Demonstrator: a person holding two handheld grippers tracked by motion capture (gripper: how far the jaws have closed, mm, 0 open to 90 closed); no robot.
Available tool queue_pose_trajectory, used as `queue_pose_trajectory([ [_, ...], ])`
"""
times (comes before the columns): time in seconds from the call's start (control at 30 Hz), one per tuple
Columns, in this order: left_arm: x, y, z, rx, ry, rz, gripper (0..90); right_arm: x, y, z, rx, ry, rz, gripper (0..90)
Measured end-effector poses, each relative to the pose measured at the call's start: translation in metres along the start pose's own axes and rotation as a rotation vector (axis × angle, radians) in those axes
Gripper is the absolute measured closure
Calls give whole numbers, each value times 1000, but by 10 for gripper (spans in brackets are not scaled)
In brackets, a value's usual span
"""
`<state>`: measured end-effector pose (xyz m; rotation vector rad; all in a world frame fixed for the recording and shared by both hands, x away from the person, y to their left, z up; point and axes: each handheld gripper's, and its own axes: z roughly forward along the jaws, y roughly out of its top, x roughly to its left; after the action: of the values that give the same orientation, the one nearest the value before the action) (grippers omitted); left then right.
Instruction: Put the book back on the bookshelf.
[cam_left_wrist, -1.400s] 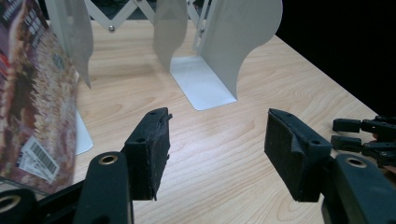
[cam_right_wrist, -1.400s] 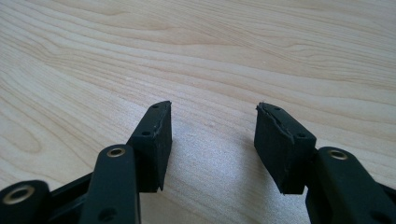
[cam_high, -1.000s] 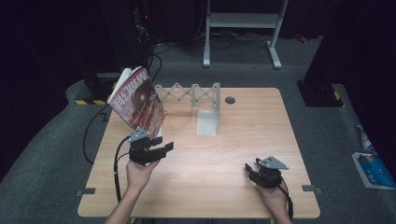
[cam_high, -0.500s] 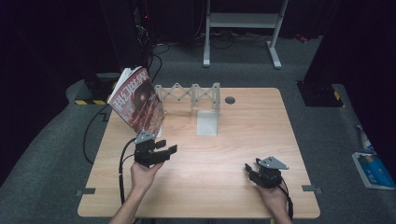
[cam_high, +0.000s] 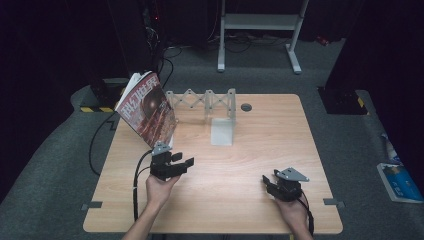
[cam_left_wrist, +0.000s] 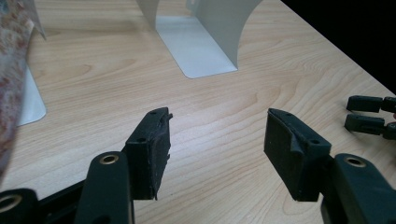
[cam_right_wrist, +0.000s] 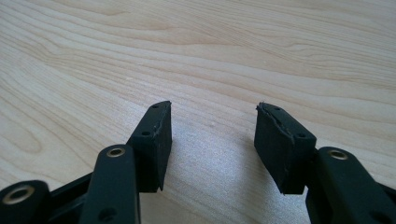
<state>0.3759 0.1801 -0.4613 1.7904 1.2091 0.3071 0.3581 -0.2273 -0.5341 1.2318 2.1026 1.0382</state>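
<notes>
While both tools sit empty on the wooden table (cam_high: 260, 150), the magazine (cam_high: 146, 109) stands tilted at the upper left of the high view, leaning against the left end of the white accordion rack (cam_high: 202, 101). Just below it, left of centre, the left gripper (cam_high: 181, 163) has its jaws spread wide with nothing between them; its own view looks across bare wood to a white bookend (cam_left_wrist: 198, 32) at the top. At lower right, the right gripper (cam_high: 267, 181) rests low on the table, jaws equally wide and empty. I judge the magazine light, floppy and glossy, so likely slippery; pinching it near the spine or lower corner should keep the pages from fanning or sagging.
</notes>
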Motion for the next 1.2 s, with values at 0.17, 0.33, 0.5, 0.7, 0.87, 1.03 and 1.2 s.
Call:
queue_pose_trajectory([
  [0.17, -2, -3, 7, 21, 0, 3, 405, 0, 0, 0, -2, -1, -1, 465],
  [0.33, -4, -6, 15, 30, -4, -8, 404, 0, 0, 0, -1, -1, 1, 466],
  [0.5, -8, -8, 23, 50, 3, 16, 402, 0, 0, 0, -2, -1, -2, 465],
  [0.7, -11, -12, 33, 57, 7, 22, 402, 0, 0, 0, -1, -1, 0, 465],
  [0.87, -12, -17, 41, 75, 14, 22, 403, 0, 0, 0, -2, -1, -2, 465],
  [1.03, -12, -20, 49, 78, 34, 25, 405, 0, 0, 0, -1, -1, 0, 463],
  [1.2, -13, -22, 55, 80, 51, 31, 406, 0, 0, 0, -1, -1, 0, 464],
])
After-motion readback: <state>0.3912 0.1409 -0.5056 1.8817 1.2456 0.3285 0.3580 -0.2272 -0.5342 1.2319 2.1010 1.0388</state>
